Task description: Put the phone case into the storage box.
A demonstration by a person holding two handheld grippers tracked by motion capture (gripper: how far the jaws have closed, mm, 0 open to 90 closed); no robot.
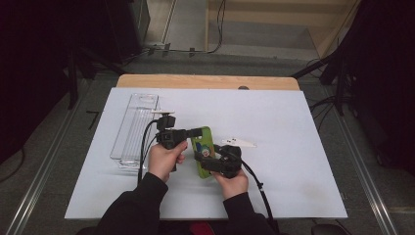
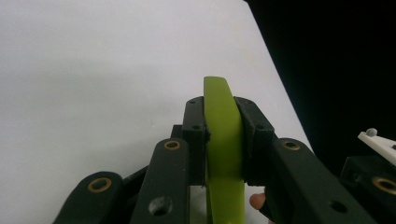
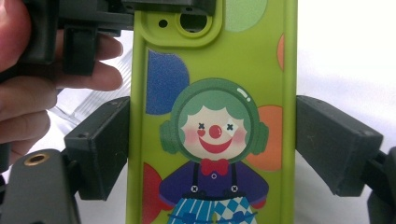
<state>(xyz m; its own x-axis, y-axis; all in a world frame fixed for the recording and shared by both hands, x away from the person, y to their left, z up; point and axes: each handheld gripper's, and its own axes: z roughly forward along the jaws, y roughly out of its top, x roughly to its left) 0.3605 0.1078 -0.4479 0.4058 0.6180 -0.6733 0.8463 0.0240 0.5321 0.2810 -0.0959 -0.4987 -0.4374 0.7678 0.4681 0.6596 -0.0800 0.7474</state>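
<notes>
A lime-green phone case [image 1: 206, 135] printed with a clown [image 3: 215, 135] is held just above the white table sheet between both grippers. My left gripper [image 1: 197, 132] comes in from the left and is shut on the case's camera-hole end, the green edge [image 2: 223, 140] pinched between its fingers [image 2: 194, 126]. My right gripper [image 1: 204, 156] sits at the near end. Its two pads [image 3: 100, 149] press against the case's long sides, so it is shut across the case's width. In the right gripper view, the left gripper [image 3: 173, 7] clamps the top of the case.
A clear plastic tray [image 1: 134, 129] lies lengthwise on the left of the white sheet [image 1: 293, 147], close behind the person's left hand [image 3: 28, 93]. A small flat white piece [image 1: 240, 142] lies just right of the case. Dark floor surrounds the table.
</notes>
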